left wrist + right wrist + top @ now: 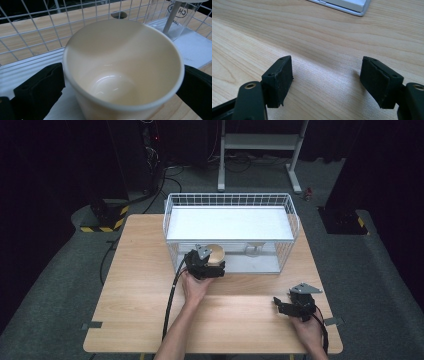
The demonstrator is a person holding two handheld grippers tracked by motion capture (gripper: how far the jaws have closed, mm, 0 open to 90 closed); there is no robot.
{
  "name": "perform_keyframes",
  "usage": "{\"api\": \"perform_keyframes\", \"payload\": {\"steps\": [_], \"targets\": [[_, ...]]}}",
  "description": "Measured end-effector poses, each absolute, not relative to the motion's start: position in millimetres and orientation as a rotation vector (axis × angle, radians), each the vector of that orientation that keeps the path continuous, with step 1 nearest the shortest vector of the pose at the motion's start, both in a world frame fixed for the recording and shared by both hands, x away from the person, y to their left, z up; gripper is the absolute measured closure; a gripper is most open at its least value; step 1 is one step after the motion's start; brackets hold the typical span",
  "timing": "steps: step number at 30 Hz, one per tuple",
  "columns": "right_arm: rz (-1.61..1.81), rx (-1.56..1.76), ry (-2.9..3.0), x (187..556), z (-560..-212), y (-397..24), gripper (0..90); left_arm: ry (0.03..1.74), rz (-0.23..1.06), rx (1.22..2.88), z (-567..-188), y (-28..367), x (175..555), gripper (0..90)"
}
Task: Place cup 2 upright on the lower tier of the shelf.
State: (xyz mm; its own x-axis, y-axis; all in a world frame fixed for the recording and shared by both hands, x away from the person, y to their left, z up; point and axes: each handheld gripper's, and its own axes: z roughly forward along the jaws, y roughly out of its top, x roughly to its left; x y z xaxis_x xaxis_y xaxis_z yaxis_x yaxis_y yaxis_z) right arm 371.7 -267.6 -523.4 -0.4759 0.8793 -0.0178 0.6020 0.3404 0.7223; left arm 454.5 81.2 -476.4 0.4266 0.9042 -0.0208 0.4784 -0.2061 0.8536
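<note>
A cream paper cup sits between the jaws of my left gripper at the front opening of the white wire rack. In the left gripper view the cup is empty, its mouth facing the camera, with a black pad pressed on each side and my left gripper shut on it. It hangs over the edge of the rack's white base. My right gripper rests low near the table's front right. In its own view my right gripper is open, with bare wood between the pads.
A clear glass vessel with printed letters stands inside the rack's lower level, right of the cup. A white shelf covers the rack's top. The rack's base corner lies ahead of the right gripper. The wooden table spreads left.
</note>
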Motion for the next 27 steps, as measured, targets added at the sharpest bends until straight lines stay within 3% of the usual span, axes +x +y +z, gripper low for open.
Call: {"api": "perform_keyframes", "payload": {"steps": [13, 27], "targets": [[0.928, 1.303, 2.204, 371.7, -523.4, -267.5, 26.1, 1.193, 0.598, 1.841, -476.4, 90.0, 439.7, 0.3], [0.927, 1.303, 2.203, 371.7, -523.4, -267.5, 26.1, 1.224, 0.627, 1.836, -486.6, 87.9, 427.3, 14.4]]}}
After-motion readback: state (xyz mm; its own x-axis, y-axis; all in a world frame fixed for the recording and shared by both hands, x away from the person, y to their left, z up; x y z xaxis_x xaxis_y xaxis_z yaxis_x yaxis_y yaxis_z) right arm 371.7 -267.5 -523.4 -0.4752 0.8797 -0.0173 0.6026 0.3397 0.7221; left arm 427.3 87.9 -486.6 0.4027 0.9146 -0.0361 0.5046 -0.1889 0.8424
